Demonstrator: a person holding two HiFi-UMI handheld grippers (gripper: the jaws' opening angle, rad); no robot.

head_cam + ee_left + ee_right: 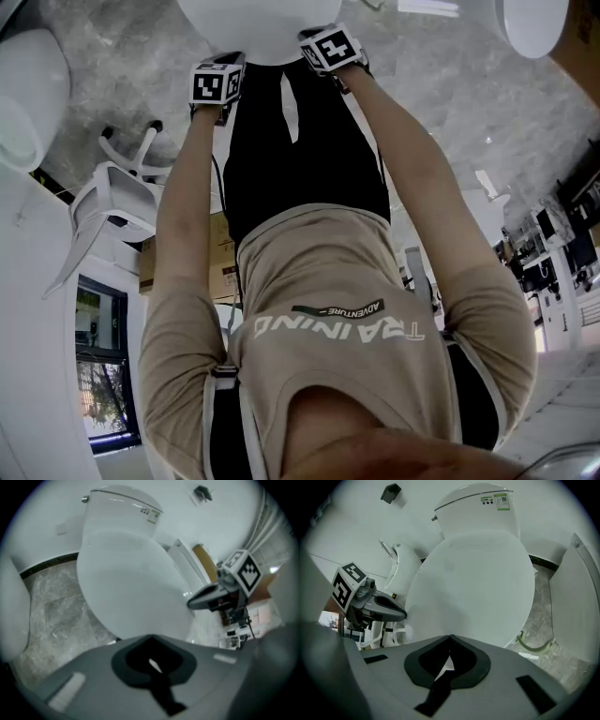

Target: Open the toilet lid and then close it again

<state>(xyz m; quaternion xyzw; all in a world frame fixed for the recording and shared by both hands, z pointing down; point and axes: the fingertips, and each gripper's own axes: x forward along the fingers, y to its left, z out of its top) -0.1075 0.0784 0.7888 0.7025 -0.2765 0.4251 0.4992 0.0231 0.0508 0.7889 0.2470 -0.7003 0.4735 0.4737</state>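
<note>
The white toilet has its lid [253, 26] down over the bowl, below the tank [478, 508]. In the head view both arms reach to the lid's front rim. My left gripper [228, 62] is at the rim's left and my right gripper [312, 39] at its right, each with a marker cube. In the left gripper view the lid [126, 588] fills the middle beyond my shut left gripper [150, 637]; the right gripper [191, 604] points at the lid's side edge. In the right gripper view my right gripper [450, 637] is shut and empty before the lid [478, 573]; the left gripper [404, 615] sits by its edge.
Grey marble floor [122, 66] surrounds the toilet. Other white fixtures stand close: one at the left [28, 94], one at the top right [534, 23], one beside the toilet [576, 597]. A white chair [122, 187] and cardboard boxes [220, 258] lie behind.
</note>
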